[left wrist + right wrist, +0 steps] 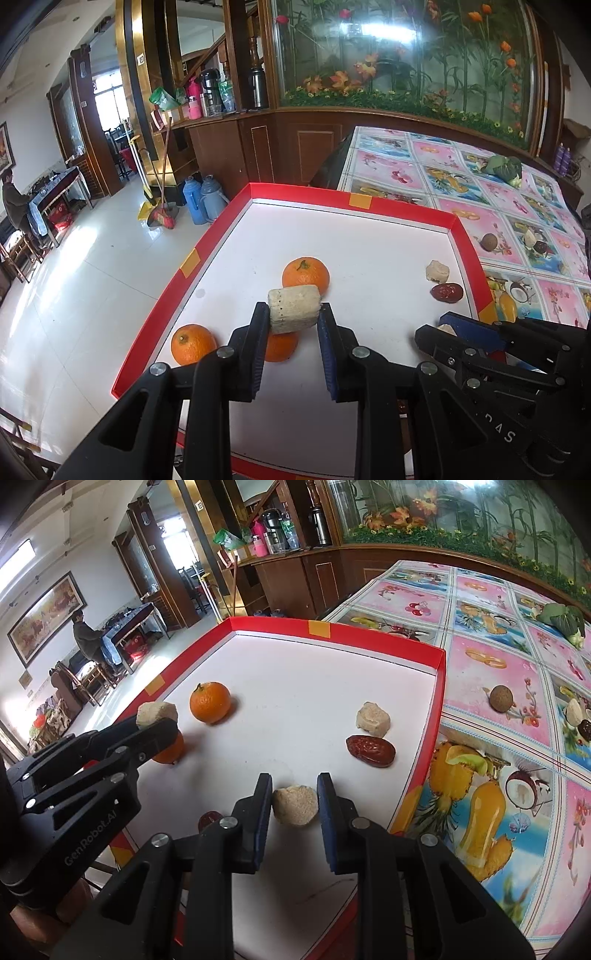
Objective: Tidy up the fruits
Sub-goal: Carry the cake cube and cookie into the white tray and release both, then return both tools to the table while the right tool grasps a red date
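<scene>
A white tray with a red rim (303, 192) (369, 633) holds the fruit. My left gripper (293, 312) (159, 725) is shut on a beige cylindrical chunk (295, 299) (157, 712), held above three oranges (306, 275) (192, 343) (280, 347). My right gripper (294, 786) (448, 325) is shut on a second beige chunk (295, 805) low over the tray's near right part. Further right in the tray lie a third beige chunk (373, 719) (437, 271) and a red date (370, 751) (447, 292). Another red date (209, 819) is half hidden behind my right gripper's left finger.
The tray sits at the left end of a table with a flowered cloth (498, 657). On the cloth are a brown round fruit (501, 698) (489, 242) and a leafy green vegetable (504, 168) (563, 620). Tiled floor drops away left of the tray; a person sits far left.
</scene>
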Available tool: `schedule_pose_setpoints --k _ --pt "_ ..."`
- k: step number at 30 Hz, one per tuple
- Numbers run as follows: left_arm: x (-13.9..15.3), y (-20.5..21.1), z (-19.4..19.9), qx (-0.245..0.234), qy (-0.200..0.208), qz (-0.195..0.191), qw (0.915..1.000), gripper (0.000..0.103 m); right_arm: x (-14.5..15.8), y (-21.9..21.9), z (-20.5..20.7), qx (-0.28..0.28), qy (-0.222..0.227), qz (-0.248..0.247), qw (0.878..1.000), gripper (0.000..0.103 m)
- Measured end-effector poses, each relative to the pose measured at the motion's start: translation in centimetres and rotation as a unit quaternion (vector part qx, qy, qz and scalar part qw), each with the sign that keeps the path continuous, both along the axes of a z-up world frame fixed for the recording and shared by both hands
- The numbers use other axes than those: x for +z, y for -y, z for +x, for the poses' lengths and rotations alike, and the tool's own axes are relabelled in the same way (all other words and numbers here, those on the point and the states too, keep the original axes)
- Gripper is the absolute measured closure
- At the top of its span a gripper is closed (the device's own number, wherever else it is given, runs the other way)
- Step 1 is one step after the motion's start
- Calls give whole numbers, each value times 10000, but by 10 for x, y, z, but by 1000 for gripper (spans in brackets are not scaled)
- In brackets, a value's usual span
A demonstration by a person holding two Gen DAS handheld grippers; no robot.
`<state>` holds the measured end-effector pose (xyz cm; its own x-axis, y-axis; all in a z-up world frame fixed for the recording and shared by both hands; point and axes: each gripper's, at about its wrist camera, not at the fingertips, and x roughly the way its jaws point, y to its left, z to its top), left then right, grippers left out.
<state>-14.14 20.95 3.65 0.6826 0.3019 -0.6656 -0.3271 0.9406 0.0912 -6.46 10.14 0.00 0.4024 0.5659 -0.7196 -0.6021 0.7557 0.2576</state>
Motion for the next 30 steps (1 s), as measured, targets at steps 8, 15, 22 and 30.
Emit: schedule_pose_setpoints --k 8,15,22,30 --pt "1 1 2 132 -57 46 9999 63 3 10 5 -5 -174 250 9995 76" --pt "7 2 0 348 8 257 9991 36 13 48 19 -427 -178 726 9963 75" --pt "7 10 4 314 -50 280 9991 30 15 110 43 -1166 -226 875 9891 75" --pt "9 34 11 96 -129 403 9991 28 13 202 63 -2056 -311 975 9733 75"
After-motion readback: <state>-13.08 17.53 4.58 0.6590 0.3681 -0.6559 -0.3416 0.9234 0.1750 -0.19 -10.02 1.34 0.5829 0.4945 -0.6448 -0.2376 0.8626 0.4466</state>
